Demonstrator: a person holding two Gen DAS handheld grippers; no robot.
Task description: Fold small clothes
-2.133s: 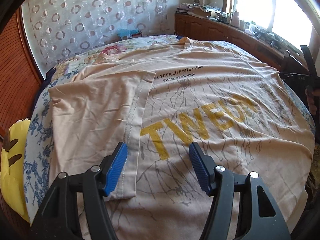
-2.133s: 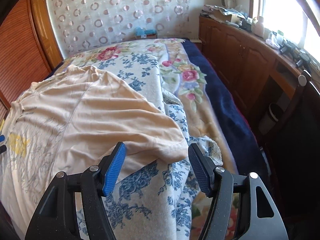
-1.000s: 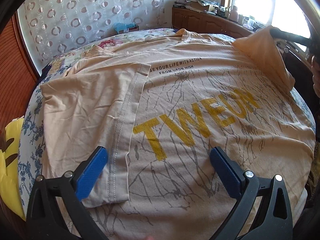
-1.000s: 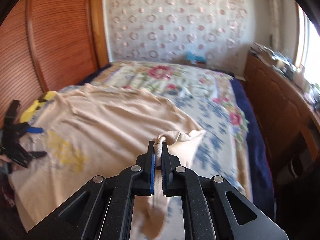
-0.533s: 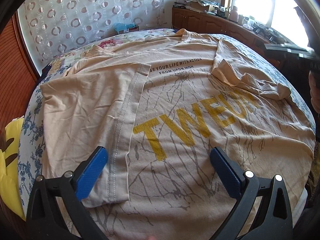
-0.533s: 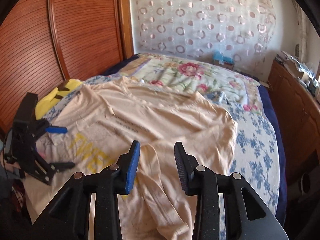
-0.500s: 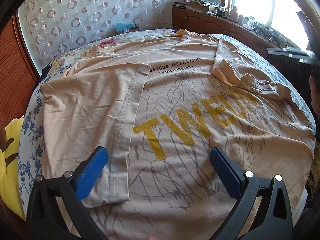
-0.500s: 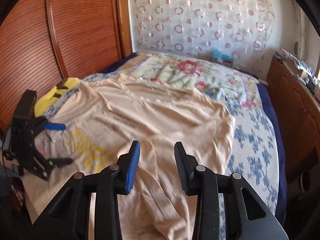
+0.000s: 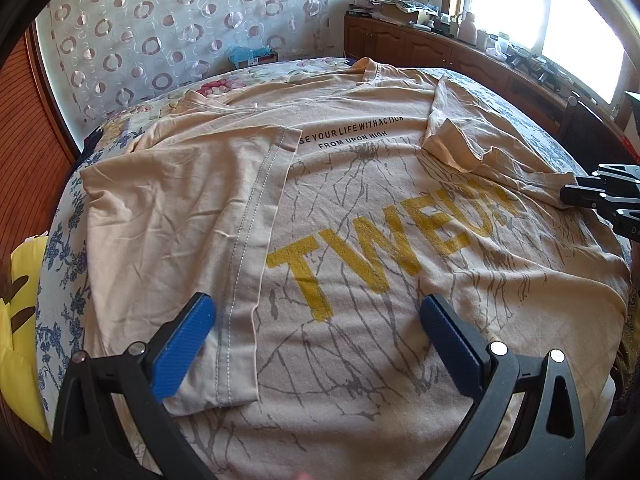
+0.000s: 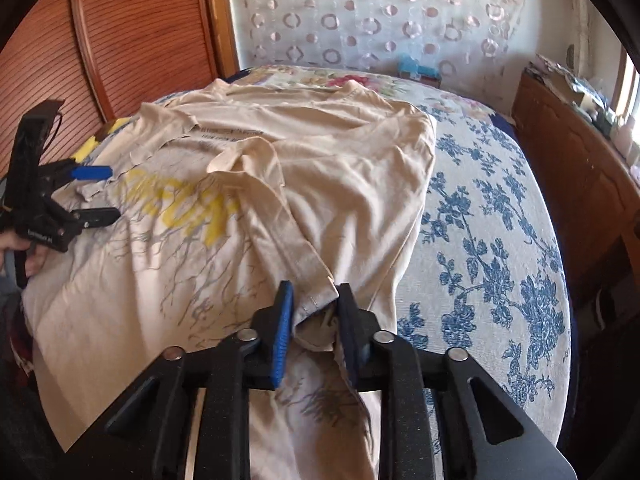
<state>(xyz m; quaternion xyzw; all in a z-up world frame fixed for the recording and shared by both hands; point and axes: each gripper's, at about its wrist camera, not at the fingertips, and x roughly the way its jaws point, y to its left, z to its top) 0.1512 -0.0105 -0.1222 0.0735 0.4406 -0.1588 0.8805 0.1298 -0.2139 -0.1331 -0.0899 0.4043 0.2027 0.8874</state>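
My left gripper hovered with its jaws spread wide and empty over the near hem of the T-shirt, which lay print-up across the bed, its hem toward the near edge and its collar toward the far end. The left sleeve was already folded in flat over the chest, its stitched cuff running straight. My right gripper sat at the shirt's right side with its jaws part-closed around the cuff of the right sleeve; I could not tell whether the pads actually pinched it. That sleeve lay over the print in a bunched, twisted ridge, not flat. My judgement: to do this fold well, I should grip the cuff firmly, draw it taut toward the near edge, lay it parallel to the left sleeve, then release. The risk was dragging the body fabric along. A yellow cushion sat at the bed's left edge, clear of the work.
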